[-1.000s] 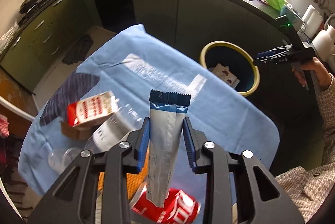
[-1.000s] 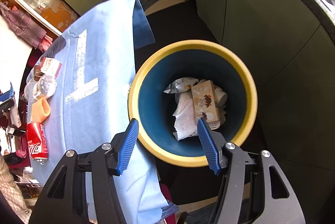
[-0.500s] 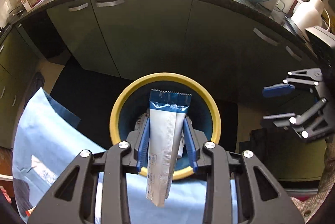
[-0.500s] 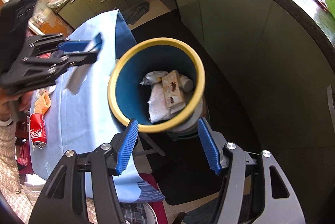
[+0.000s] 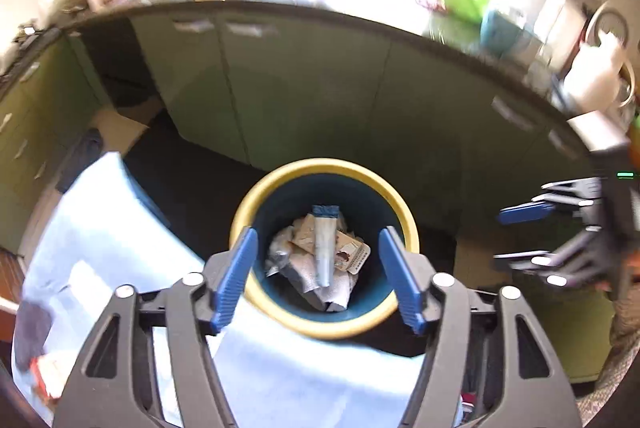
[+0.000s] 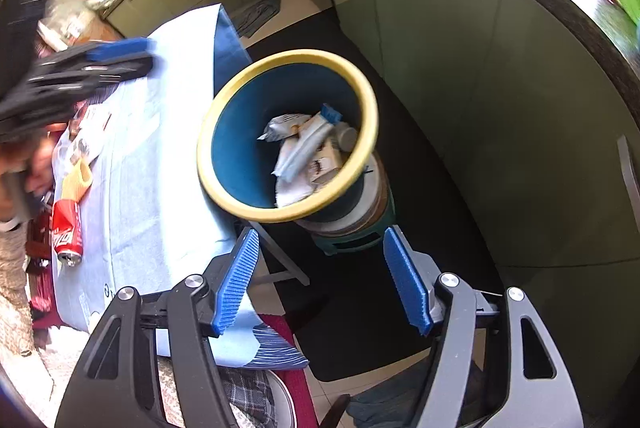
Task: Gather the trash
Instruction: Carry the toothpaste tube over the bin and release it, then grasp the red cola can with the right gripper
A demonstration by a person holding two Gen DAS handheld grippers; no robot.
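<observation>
My left gripper hangs over the bin, jaws opening with nothing between them. The tube lies inside the bin on the other rubbish. My right gripper, jaws also opening and empty, sits beside the bin. A red can lies on the blue cloth.
</observation>
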